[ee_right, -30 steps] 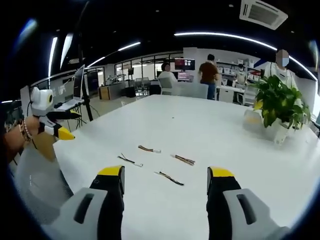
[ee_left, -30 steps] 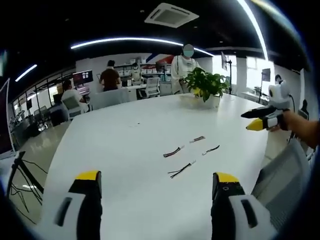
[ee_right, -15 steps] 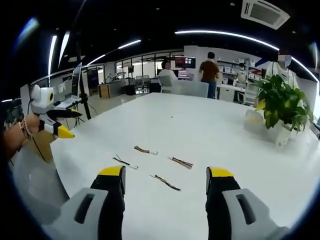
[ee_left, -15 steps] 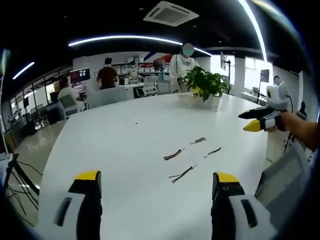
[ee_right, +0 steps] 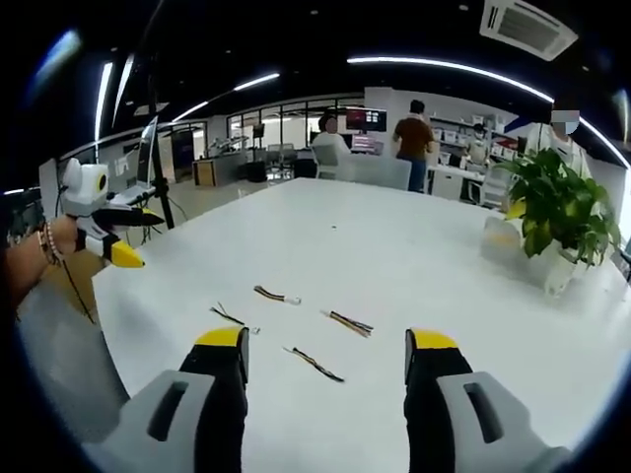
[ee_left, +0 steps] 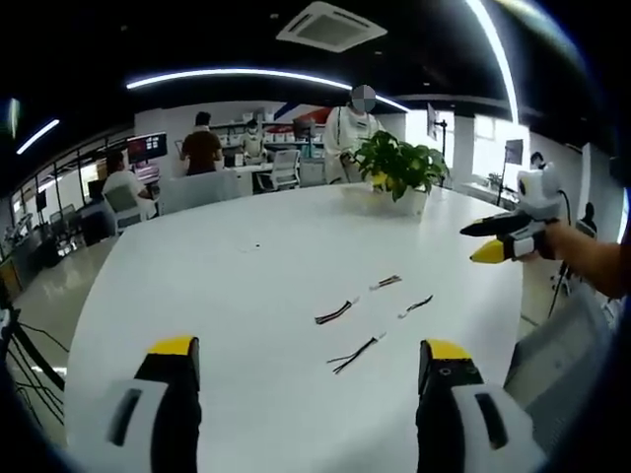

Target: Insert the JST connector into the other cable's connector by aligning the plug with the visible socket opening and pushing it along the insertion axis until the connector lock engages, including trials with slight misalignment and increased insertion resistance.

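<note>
JST cables, four short leads: loose on white tabletop [ee_left: 246, 296], none held, none mated.

Left gripper [ee_left: 308, 379]: jaws wide apart, empty, raised above tabletop edge. Just ahead between jaws, nearest lead [ee_left: 355, 352]; beyond it, three more [ee_left: 335, 312] [ee_left: 417, 304] [ee_left: 386, 282], well apart from each other.

Right gripper [ee_right: 323, 370]: jaws wide apart, empty. Ahead, lead [ee_right: 315, 364] between jaws; others at [ee_right: 347, 322], [ee_right: 275, 294], [ee_right: 231, 316].

Change over last second: leads sitting slightly lower and nearer in both views, so both cameras easing forward and down; cables themselves unmoved. Judged: approach stage only, pickup not yet begun.

Farther out: potted plant [ee_right: 557, 212] at far tabletop end; people at desks behind.
</note>
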Available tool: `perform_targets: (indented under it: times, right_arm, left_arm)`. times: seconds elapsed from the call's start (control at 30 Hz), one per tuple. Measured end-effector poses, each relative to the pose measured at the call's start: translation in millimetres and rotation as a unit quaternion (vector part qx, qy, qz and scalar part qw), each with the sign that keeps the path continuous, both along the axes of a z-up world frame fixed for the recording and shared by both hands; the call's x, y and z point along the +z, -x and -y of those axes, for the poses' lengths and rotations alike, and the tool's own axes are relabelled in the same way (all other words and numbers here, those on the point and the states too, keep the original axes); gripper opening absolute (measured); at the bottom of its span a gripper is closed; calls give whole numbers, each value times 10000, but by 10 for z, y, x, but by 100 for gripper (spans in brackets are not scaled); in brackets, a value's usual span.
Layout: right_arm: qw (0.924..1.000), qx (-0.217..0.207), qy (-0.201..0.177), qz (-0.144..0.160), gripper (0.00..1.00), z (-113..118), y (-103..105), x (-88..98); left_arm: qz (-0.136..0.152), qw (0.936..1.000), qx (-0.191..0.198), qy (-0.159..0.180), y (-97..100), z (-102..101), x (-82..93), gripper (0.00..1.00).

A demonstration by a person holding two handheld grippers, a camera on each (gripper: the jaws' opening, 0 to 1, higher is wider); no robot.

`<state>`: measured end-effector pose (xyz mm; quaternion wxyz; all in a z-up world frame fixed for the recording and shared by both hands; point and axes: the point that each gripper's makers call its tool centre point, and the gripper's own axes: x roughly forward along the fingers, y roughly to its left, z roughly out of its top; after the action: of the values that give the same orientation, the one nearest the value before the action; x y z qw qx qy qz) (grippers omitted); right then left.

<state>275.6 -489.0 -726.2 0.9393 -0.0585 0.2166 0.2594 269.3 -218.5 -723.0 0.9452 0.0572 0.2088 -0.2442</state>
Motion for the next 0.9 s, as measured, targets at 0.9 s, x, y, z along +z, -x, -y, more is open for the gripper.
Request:
perform_targets:
  times: [0.9]
  right_arm:
    - [9988, 213, 390, -199, 59, 22, -400, -278]
  left_arm:
    - [-223, 9979, -549, -266, -413, 116, -323, 89]
